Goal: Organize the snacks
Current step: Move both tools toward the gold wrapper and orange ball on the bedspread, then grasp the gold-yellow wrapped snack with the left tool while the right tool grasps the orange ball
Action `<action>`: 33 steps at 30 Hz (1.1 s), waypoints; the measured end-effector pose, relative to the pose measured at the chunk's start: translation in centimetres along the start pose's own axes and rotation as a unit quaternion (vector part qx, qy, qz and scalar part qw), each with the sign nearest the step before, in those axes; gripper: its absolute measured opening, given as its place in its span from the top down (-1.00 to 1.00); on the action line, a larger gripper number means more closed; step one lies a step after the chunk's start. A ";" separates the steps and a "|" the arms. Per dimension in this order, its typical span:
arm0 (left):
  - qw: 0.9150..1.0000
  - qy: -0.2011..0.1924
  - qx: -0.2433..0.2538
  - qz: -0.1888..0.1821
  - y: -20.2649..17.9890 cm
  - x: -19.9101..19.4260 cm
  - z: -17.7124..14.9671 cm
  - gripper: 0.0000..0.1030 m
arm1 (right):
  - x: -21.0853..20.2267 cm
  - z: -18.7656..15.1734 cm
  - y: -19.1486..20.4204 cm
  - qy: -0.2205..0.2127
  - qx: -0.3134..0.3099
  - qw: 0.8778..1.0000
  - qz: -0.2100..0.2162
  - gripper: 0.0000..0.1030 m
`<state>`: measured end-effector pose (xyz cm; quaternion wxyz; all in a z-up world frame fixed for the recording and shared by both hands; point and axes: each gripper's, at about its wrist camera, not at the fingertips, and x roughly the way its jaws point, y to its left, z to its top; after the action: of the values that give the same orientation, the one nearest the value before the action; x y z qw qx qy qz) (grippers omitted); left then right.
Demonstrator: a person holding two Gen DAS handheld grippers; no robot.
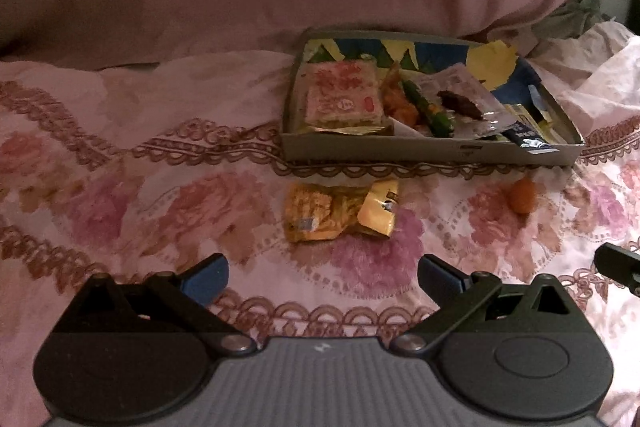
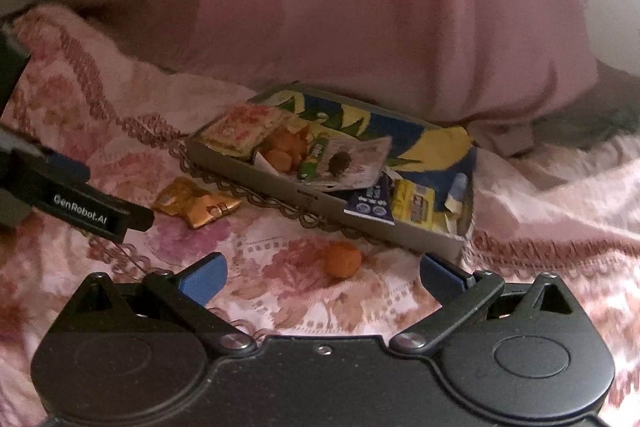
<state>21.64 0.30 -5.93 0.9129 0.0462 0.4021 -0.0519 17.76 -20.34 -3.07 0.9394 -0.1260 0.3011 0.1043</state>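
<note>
Right now both claws gape empty: left claw [image 1: 322,277] w/ yellow packet [image 1: 340,211] just ahead, right claw [image 2: 322,277] by orange ball [image 2: 343,260]; snack box [image 1: 420,147] beyond.

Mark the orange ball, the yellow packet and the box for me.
orange ball [image 2: 342,260]: right wrist view, middle of the ball.
yellow packet [image 1: 316,215]: left wrist view, centre of the wrapper on the bedspread.
box [image 1: 400,147]: left wrist view, bare near wall.

Both wrist views look low across the pink floral bedspread [image 1: 120,187] toward the shallow grey cardboard tray [image 1: 400,147] [image 2: 280,187]; the right view sits further right, angled leftward
</note>
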 end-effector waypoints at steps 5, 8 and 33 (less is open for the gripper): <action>1.000 0.016 -0.014 -0.022 0.2 3.0 0.5 -0.99 | 4.0 -0.5 -0.3 0.018 -0.012 1.000 0.010 -0.98; 0.999 0.013 -0.012 -0.028 0.3 4.3 0.8 -0.99 | 5.6 -0.7 -0.8 0.031 0.008 0.999 0.019 -0.98; 0.999 0.014 -0.017 -0.046 1.7 11.1 2.0 -0.99 | 11.2 -1.3 -2.1 0.078 0.079 0.993 0.036 -0.07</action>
<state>30.74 1.14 -12.71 0.9045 0.0133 0.4174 -0.0864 26.60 -21.41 -10.36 0.9158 -0.0486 0.3851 0.1035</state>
